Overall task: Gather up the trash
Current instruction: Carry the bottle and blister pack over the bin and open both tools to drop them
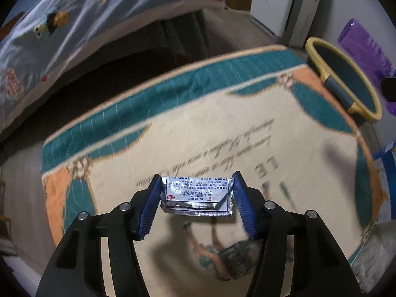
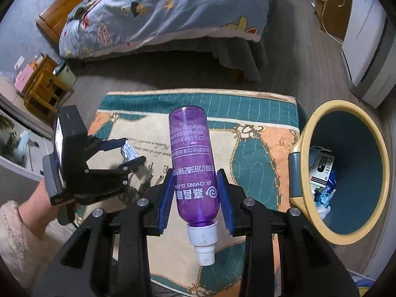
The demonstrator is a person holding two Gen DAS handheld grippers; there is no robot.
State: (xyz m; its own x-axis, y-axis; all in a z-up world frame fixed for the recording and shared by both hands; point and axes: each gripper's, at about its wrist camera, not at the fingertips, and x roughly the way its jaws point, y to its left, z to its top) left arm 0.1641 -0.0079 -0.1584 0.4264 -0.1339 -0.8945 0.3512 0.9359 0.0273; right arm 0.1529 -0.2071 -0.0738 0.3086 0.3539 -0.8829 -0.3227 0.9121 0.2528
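Note:
My left gripper (image 1: 197, 185) is shut on a silver foil pill pack (image 1: 198, 195); its blue pads press both ends, and the pack's edges bend against them. The right wrist view shows that gripper (image 2: 135, 149) over the rug's left part, with the foil pack (image 2: 128, 152) in its jaws. My right gripper (image 2: 195, 173) is shut on a purple plastic bottle (image 2: 193, 163) with a white cap pointing toward the camera. A trash bin (image 2: 307, 128) with a yellow rim and blue inside stands to the right, holding several wrappers. In the left wrist view the bin (image 1: 314, 47) stands off the rug's far right corner.
A teal, cream and orange rug (image 2: 259, 148) covers the floor under both grippers. A bed with a blue quilt (image 2: 173, 12) stands beyond it. A white appliance (image 2: 366, 39) stands at the far right, a wooden stool (image 2: 47, 86) at the left. A sleeved arm (image 2: 22, 225) holds the left gripper.

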